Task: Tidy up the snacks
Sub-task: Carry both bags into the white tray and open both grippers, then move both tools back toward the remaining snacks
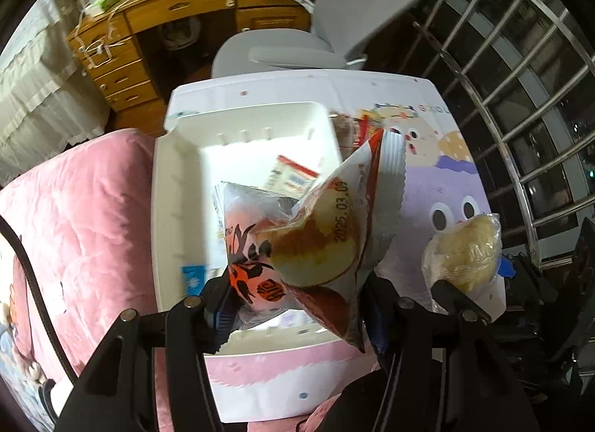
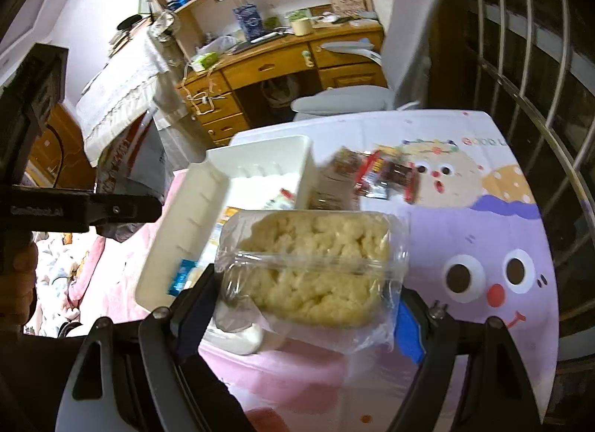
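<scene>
My left gripper (image 1: pixel 297 294) is shut on a red-and-white snack bag (image 1: pixel 308 242) printed with round cakes, held above the white plastic bin (image 1: pixel 174 209). The bin holds a few small packets (image 1: pixel 293 177). My right gripper (image 2: pixel 308 290) is shut on a clear-wrapped yellow crumbly cake (image 2: pixel 316 261), held just right of the bin (image 2: pixel 178 238); the cake also shows in the left wrist view (image 1: pixel 465 250). Several dark and red snack packets (image 2: pixel 375 175) lie on the cartoon-print tabletop (image 2: pixel 483 231) behind the bin.
A pink blanket (image 1: pixel 81 216) lies left of the table. A grey chair (image 1: pixel 334 23) and a wooden desk (image 1: pixel 156 23) stand behind. Metal window bars (image 1: pixel 520 79) run along the right.
</scene>
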Demonstrator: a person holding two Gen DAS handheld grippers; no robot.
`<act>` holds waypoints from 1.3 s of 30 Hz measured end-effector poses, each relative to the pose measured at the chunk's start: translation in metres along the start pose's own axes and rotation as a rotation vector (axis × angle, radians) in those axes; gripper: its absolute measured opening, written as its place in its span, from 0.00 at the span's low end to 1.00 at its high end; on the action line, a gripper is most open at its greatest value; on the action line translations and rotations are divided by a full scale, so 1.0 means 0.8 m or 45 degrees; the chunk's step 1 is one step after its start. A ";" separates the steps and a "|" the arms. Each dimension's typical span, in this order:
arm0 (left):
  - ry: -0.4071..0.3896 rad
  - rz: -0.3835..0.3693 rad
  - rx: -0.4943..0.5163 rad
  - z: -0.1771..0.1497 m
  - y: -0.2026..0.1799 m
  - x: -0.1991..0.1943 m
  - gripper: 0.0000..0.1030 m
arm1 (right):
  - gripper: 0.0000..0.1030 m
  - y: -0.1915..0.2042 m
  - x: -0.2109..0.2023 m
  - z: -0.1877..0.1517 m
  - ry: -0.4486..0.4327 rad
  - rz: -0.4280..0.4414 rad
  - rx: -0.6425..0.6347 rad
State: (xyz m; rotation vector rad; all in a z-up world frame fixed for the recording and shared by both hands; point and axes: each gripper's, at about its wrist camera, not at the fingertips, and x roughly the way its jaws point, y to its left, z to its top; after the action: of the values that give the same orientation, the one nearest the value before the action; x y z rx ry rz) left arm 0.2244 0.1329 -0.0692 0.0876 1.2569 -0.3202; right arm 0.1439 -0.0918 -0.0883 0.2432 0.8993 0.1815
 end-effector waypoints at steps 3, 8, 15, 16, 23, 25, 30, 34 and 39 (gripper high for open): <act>-0.010 0.002 -0.024 -0.009 0.031 -0.005 0.54 | 0.80 0.030 0.005 0.003 -0.007 0.024 -0.024; -0.018 -0.004 -0.024 -0.019 0.071 -0.006 0.54 | 0.80 0.077 0.017 0.004 -0.010 0.066 -0.067; -0.047 -0.039 0.029 -0.025 0.107 -0.007 0.57 | 0.80 0.132 0.042 -0.007 0.025 0.091 -0.098; -0.060 -0.050 0.035 -0.024 0.111 -0.008 0.61 | 0.81 0.140 0.046 -0.009 0.032 0.096 -0.097; -0.098 -0.100 0.087 -0.027 0.120 -0.010 0.79 | 0.88 0.159 0.062 -0.024 0.073 0.026 -0.037; -0.090 -0.113 0.095 -0.030 0.118 -0.008 0.79 | 0.88 0.161 0.060 -0.029 0.073 0.011 -0.020; -0.078 -0.155 0.125 -0.041 0.104 0.002 0.79 | 0.88 0.155 0.055 -0.044 0.089 -0.033 0.029; -0.060 -0.156 0.153 -0.052 0.086 0.008 0.79 | 0.88 0.140 0.047 -0.057 0.099 -0.061 0.090; -0.058 -0.148 0.168 -0.063 0.059 0.010 0.79 | 0.88 0.120 0.037 -0.066 0.093 -0.071 0.129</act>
State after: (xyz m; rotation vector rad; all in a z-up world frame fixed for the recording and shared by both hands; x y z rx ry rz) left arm 0.1938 0.1887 -0.0978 0.1195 1.1973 -0.5029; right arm 0.1150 0.0148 -0.1146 0.3066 0.9884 0.0938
